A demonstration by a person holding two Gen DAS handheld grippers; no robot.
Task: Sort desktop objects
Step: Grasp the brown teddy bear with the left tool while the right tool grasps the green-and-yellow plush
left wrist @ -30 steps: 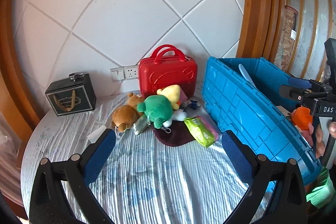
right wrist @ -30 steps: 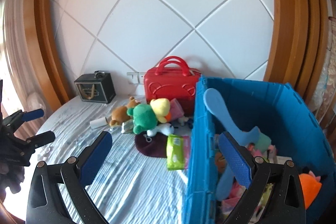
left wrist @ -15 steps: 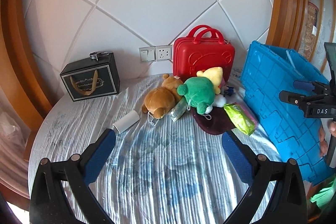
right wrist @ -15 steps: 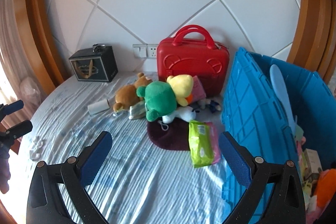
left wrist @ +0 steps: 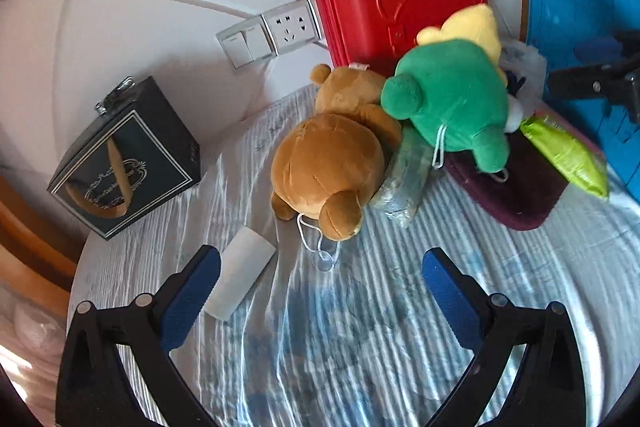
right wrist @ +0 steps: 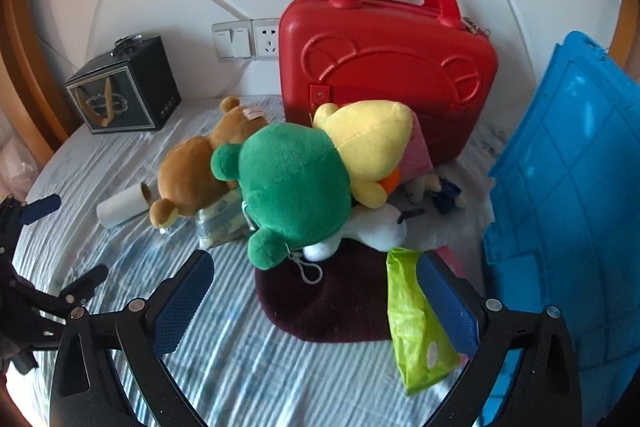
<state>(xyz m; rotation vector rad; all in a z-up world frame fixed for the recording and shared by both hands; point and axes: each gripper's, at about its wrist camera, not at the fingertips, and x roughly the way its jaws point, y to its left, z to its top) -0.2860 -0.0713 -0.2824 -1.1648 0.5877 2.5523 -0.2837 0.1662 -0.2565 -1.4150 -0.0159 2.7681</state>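
Both grippers have advanced toward the toy pile. Left gripper [left wrist: 320,283] gapes wide, empty, before the brown plush bear [left wrist: 332,163]. Right gripper [right wrist: 316,291] likewise spread, empty, straddling the maroon pouch [right wrist: 332,299] beneath the green plush frog [right wrist: 292,183].

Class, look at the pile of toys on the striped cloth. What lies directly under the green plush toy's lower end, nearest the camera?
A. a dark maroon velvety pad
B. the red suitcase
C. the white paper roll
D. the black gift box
A: in the right wrist view the green plush toy rests with its lower end and white loop cord on the dark maroon velvety pad; the other options stand apart from it.
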